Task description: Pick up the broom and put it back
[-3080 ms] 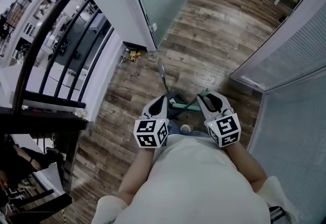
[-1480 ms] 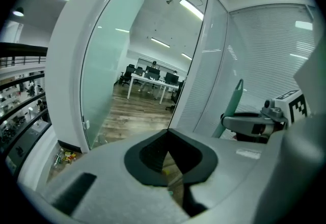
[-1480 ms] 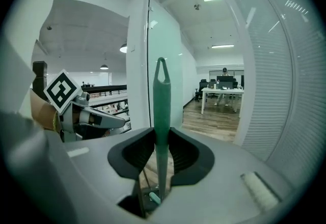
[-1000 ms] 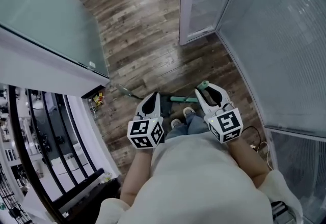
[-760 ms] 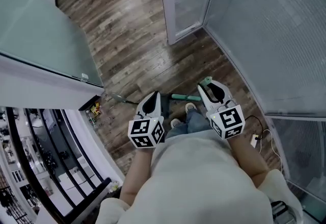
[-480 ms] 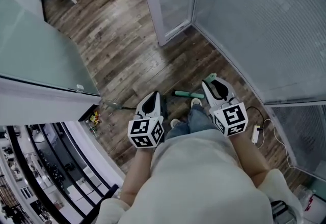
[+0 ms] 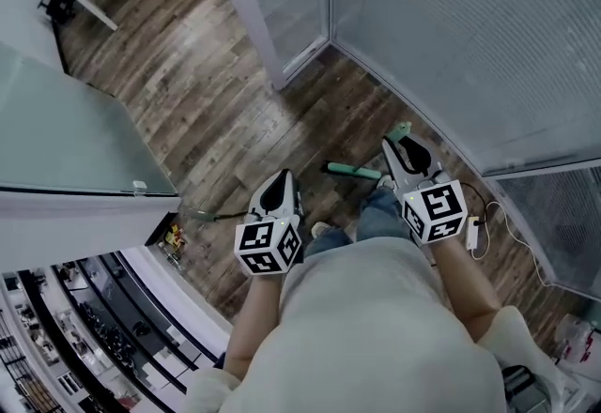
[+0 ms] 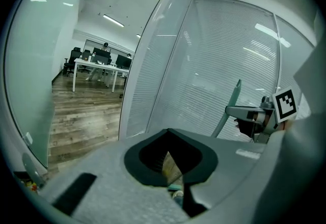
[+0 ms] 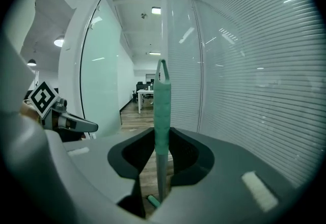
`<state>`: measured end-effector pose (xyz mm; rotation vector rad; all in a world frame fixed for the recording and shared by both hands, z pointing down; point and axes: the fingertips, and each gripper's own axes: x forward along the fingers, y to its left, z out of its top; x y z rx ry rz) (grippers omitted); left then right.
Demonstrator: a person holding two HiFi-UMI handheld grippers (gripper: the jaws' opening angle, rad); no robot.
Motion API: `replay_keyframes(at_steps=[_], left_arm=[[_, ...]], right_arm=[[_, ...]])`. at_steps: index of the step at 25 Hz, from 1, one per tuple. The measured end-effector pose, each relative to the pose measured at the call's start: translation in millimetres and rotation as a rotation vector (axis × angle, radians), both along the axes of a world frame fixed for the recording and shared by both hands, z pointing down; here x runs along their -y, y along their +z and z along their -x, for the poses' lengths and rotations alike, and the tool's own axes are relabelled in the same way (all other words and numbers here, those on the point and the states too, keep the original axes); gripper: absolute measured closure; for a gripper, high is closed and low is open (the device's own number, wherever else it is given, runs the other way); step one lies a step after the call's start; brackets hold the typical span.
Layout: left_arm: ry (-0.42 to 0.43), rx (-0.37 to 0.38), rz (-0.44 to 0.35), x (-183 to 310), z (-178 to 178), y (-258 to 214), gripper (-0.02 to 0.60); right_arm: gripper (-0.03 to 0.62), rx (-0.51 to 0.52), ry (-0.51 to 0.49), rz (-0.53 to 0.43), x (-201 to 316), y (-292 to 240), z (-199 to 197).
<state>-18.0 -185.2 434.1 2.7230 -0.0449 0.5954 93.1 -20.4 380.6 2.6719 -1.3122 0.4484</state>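
The broom's green handle (image 9: 162, 111) stands upright between the jaws of my right gripper (image 9: 162, 167), which is shut on it. In the head view the handle's tip (image 7: 402, 130) pokes out above the right gripper (image 7: 404, 144). A green length of the broom (image 7: 352, 170) shows lower down over the wooden floor. My left gripper (image 7: 279, 181) is held level beside it; its jaws (image 8: 175, 177) meet at the tips with nothing between them. The left gripper view also catches the right gripper (image 8: 254, 116) with the handle (image 8: 232, 103).
Glass walls with blinds (image 7: 470, 26) close off the front and right and meet at a white post (image 7: 254, 17). A frosted glass panel (image 7: 66, 130) stands at the left. A white cable and plug (image 7: 474, 233) lie by the right wall. A thin grey rod (image 7: 202, 212) shows low at the left.
The head view has swung round towards the blind-covered glass corner. Both grippers have travelled with the person, the right one drifting rightwards with the broom still in it.
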Motion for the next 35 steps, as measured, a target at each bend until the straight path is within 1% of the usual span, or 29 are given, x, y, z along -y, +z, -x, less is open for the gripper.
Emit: replay_keyframes(at_steps=[8, 14, 18, 25, 35], left_arm=[[-0.004, 0.001, -0.002, -21.7, -54.1, -0.5, 0.575], [-0.009, -0.001, -0.007, -41.0, -106.3, -4.9, 0.575], [-0.009, 0.016, -0.007, -57.5, -145.3, -3.3, 0.575], [0.02, 0.009, -0.011, -90.5, -182.3, 2.1, 0.575], [0.078, 0.011, -0.022, -148.3, -238.2, 6.0, 0.575]], right_arm=[[0.497, 0.012, 0.0, -0.005, -29.5, -0.7, -40.6], [0.496, 0.026, -0.011, -0.004, -50.9, -1.2, -85.3], [0.497, 0.04, -0.01, 0.004, -67.5, 3.4, -122.4], [0.497, 0.04, 0.043, 0.006, -105.3, 19.3, -158.7], [0.497, 0.043, 0.124, 0.03, -177.0, 39.3, -204.8]])
